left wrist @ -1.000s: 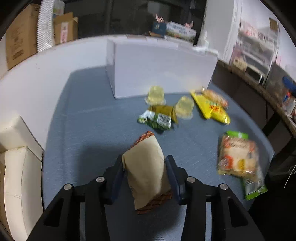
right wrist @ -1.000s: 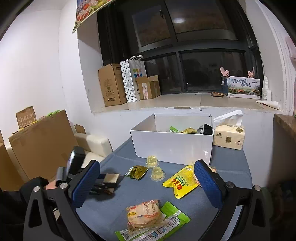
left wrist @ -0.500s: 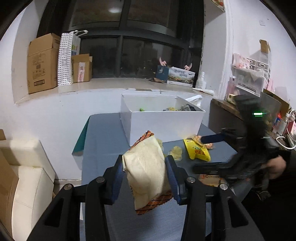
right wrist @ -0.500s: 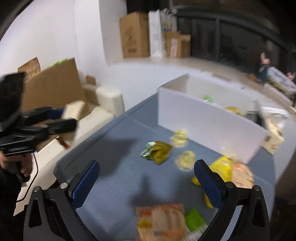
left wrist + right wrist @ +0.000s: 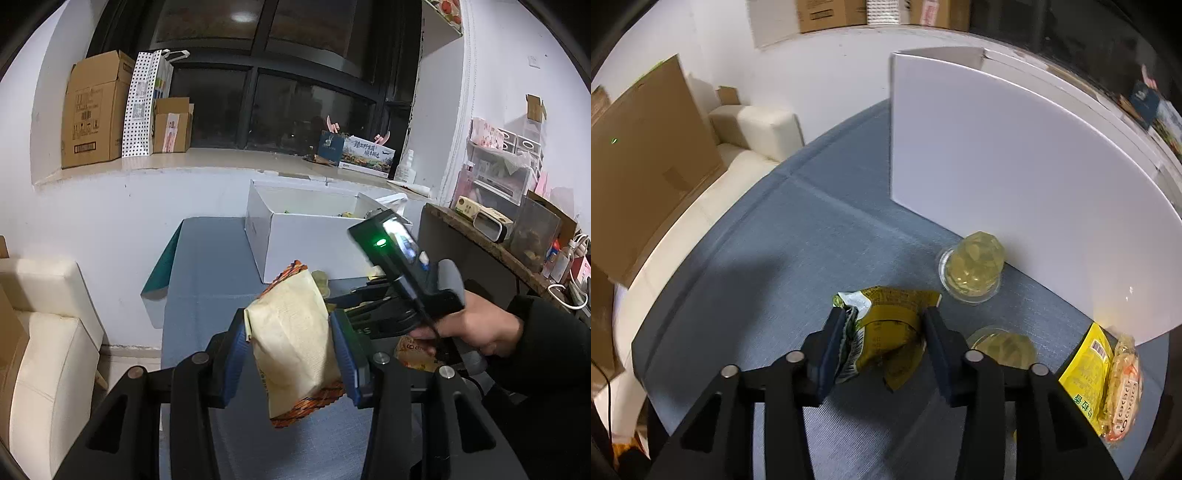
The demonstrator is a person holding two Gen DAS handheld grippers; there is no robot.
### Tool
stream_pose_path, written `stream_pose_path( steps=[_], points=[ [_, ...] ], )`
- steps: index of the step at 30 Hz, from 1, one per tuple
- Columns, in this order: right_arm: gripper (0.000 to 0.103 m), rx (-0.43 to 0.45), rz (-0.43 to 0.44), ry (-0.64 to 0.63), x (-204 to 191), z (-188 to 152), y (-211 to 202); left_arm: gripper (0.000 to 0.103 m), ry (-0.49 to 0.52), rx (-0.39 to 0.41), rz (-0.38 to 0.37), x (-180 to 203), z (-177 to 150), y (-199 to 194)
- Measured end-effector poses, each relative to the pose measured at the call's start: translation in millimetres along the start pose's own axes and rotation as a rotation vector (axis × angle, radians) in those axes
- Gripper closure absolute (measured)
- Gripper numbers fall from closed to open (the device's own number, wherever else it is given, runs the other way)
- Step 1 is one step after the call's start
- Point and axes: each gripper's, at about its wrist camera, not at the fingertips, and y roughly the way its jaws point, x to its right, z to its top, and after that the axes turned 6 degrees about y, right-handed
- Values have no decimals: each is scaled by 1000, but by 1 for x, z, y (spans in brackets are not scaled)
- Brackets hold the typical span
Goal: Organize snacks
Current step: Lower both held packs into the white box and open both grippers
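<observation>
My left gripper [image 5: 290,332] is shut on a beige snack packet with an orange patterned edge [image 5: 293,343] and holds it above the blue table, in front of the open white box [image 5: 295,236]. My right gripper [image 5: 884,332] is closed around a crumpled green-yellow snack packet [image 5: 886,325] lying on the blue table [image 5: 798,236]. The right gripper also shows in the left wrist view [image 5: 332,299], low over the table. The white box wall [image 5: 1015,177] stands just beyond it.
Two clear jelly cups [image 5: 971,264] [image 5: 1003,349] sit near the box wall. A yellow packet [image 5: 1086,373] and an orange-white packet [image 5: 1123,384] lie at the right. A cream sofa [image 5: 753,129] and cardboard [image 5: 646,147] stand left of the table.
The right gripper has dropped from high above the table down onto the green-yellow packet and closed its jaws around it. The left gripper has lifted the beige packet and tilted up.
</observation>
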Motion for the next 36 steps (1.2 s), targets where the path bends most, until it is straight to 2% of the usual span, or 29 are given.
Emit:
stream_pose_path(
  steps=[5,10,12,17,20,23,24,28,31,32,33,34,35,36],
  points=[
    [65,96,62,43,7,-17,-37,54,-4,0,-16,4,-1,5],
    [67,240,140,161,36,-43,-97,54,-8,10,-58,11,12,17],
    [67,313,179,233,56,-57,-127,54,2,22,-80,17,25,25],
    [67,474,146,325,99,-57,-185,54,35,64,-133,27,78,54],
    [67,528,80,347,127,-36,-204,54,79,66,-124,30,127,92],
    [67,534,37,361,154,3,-205,54,122,50,-110,32,167,130],
    [67,529,10,358,161,15,-198,54,141,25,-85,31,185,152],
    [67,471,-54,371,196,73,-170,54,150,-51,-42,19,221,216],
    [66,429,-118,381,220,108,-150,50,134,-126,34,4,233,256],
    [63,414,-120,390,226,114,-145,37,108,-170,65,-4,236,271],
    [48,399,-119,409,233,121,-140,15,87,-206,91,-11,236,281],
    [16,404,-133,421,237,123,-138,6,72,-220,101,-16,236,287],
    [3,423,-149,425,238,123,-139,0,57,-219,112,-21,235,289],
    [0,453,-156,422,238,122,-142,0,53,-215,118,-23,233,288]
  ],
)
